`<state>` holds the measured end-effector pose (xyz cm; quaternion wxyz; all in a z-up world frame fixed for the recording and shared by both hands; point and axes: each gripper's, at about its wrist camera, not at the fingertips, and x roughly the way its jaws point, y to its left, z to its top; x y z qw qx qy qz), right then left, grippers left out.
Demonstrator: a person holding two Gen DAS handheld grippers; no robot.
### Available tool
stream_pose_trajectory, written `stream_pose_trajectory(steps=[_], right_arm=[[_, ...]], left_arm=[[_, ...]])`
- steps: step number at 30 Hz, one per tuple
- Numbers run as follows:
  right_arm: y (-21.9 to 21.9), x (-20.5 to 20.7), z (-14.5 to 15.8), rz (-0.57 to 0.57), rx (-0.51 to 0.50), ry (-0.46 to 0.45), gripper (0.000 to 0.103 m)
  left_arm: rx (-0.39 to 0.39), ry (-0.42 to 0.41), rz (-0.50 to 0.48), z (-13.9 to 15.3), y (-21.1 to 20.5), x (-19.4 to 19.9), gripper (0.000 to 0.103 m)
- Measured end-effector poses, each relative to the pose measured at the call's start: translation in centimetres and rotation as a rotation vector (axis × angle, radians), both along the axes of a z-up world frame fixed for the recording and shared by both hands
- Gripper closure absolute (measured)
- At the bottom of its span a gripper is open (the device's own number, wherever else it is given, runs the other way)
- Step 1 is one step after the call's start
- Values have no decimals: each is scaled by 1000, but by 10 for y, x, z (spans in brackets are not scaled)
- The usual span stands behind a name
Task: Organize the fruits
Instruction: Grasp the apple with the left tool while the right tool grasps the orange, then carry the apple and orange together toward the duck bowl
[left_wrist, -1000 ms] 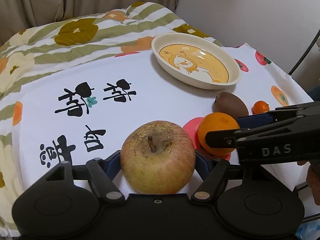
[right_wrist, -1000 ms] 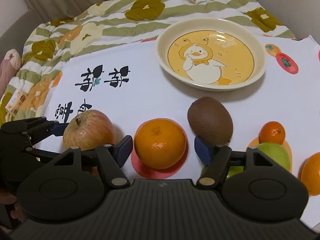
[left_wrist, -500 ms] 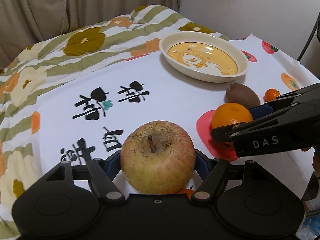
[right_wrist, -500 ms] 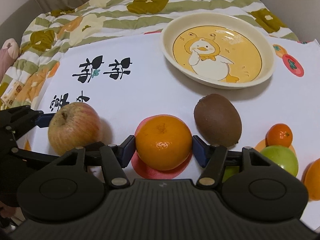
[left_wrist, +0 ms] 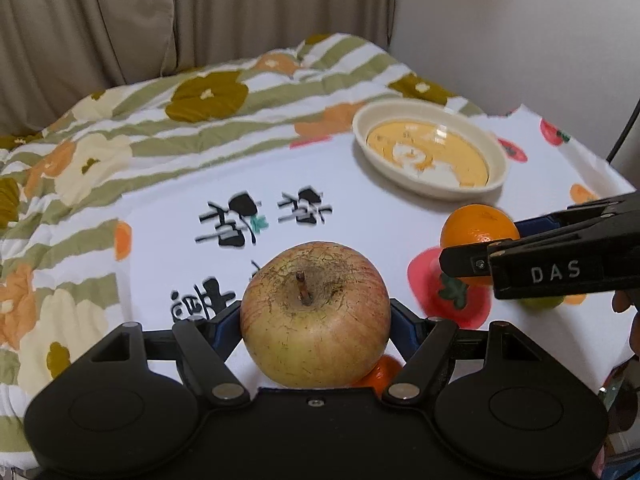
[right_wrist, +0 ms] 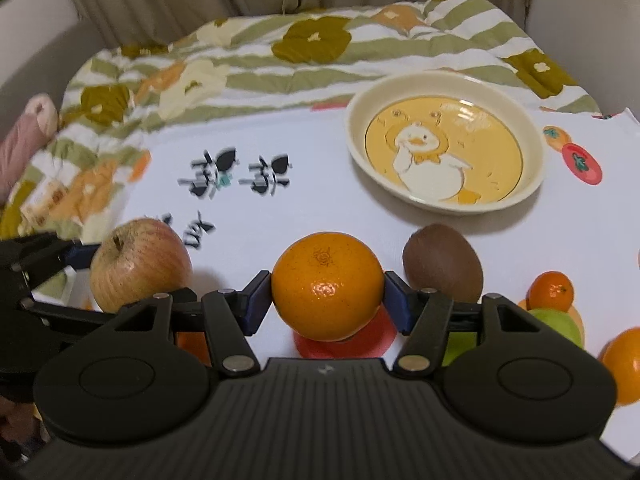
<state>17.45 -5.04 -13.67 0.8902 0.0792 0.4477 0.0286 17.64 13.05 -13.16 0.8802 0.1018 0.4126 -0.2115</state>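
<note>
My left gripper (left_wrist: 316, 320) is shut on a yellow-red apple (left_wrist: 315, 314) and holds it above the white cloth; the apple also shows at the left of the right wrist view (right_wrist: 140, 264). My right gripper (right_wrist: 327, 300) is shut on an orange (right_wrist: 327, 285) and holds it off the cloth above a red print; the orange shows in the left wrist view (left_wrist: 478, 232). A cream plate with a duck picture (right_wrist: 444, 112) stands empty beyond them, also in the left wrist view (left_wrist: 430, 128).
A brown kiwi (right_wrist: 442, 266) lies right of the held orange. A small mandarin (right_wrist: 551, 290), a green fruit (right_wrist: 558, 322) and another orange (right_wrist: 622, 362) lie at the right edge. A flowered quilt (right_wrist: 320, 44) and curtains lie behind.
Both grippers have risen. The right gripper closed on the orange and lifted it off the cloth. The left gripper lifted the apple higher.
</note>
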Motion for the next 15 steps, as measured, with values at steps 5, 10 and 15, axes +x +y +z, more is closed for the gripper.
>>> stream_pose_trajectory(steps=[5,10,15], right_arm=[[-10,-7,34,-10,3,-54,29],[-30,-11,62,-3,5,-94,29],[-63,-6,83,29,2,-131,29]], left_arm=[[-9,-49,9,31,-5,-6,26],[-20,-88,48,60,-18,-9,26],[-29,-126,107,82,-40,-7,26]])
